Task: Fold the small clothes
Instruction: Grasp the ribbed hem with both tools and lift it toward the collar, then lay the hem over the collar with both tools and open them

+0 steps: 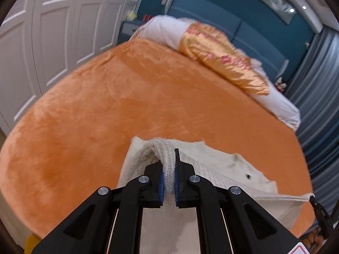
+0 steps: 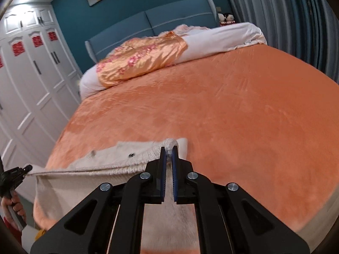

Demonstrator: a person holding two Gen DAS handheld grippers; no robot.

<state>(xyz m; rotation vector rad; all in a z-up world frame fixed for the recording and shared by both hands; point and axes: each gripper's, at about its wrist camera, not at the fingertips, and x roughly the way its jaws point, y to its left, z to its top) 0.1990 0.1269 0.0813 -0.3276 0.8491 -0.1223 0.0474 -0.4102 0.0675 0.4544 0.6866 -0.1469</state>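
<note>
A cream knitted sweater [image 1: 222, 169] with small dark buttons is held stretched between my two grippers above the near edge of an orange bed. My left gripper [image 1: 168, 165] is shut on a ribbed edge of the sweater. My right gripper [image 2: 168, 154] is shut on the other end of the sweater [image 2: 118, 158]. The garment hangs down below both grippers. The left gripper also shows at the left edge of the right wrist view [image 2: 25, 169], and the right gripper at the right edge of the left wrist view [image 1: 313, 200].
The orange plush blanket [image 2: 222, 110] covers the whole bed. A rolled white duvet with a golden floral cover [image 2: 144, 59] lies at the blue headboard [image 2: 148, 27]. White wardrobe doors [image 2: 31, 80] stand on one side, grey curtains [image 2: 286, 17] on the other.
</note>
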